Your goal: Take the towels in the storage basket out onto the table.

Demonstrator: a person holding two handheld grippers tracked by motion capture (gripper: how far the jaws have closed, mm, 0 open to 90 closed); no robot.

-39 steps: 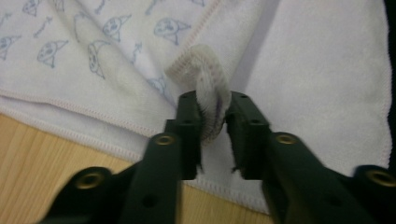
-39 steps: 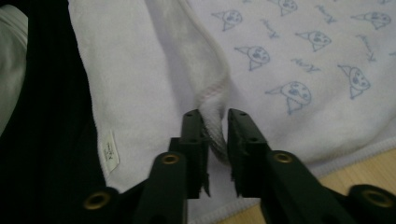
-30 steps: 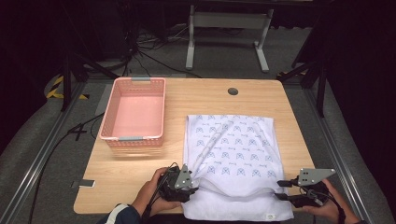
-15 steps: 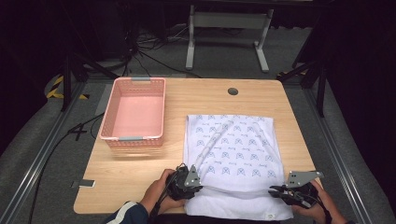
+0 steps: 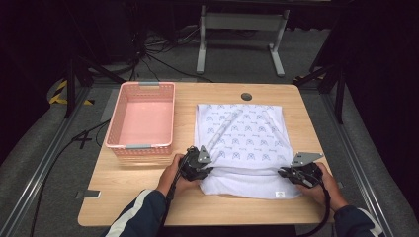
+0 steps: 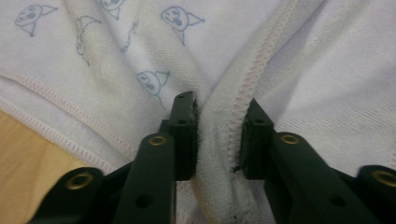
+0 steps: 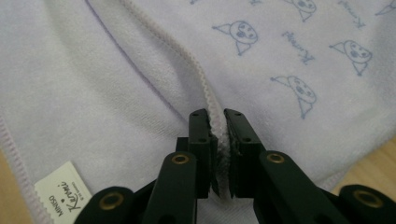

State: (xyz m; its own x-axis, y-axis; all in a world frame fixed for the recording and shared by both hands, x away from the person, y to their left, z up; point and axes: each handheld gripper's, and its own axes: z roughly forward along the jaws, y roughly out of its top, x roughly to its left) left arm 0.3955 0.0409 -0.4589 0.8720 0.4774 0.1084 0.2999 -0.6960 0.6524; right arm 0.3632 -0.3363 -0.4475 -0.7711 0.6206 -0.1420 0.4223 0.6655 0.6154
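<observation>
We are pinching the towel's [image 5: 240, 143] near hem on the table [image 5: 237, 210], left gripper [image 6: 218, 135] clasping a thick fold, right gripper [image 7: 217, 140] clamped narrow, likely readying an even forward fold.

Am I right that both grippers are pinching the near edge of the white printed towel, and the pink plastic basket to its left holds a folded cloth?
Not quite. The pink plastic basket is empty, as the high view shows. The rest holds: the left gripper and right gripper each pinch a hemmed fold of the white printed towel near its front edge, and the basket sits to its left.
</observation>
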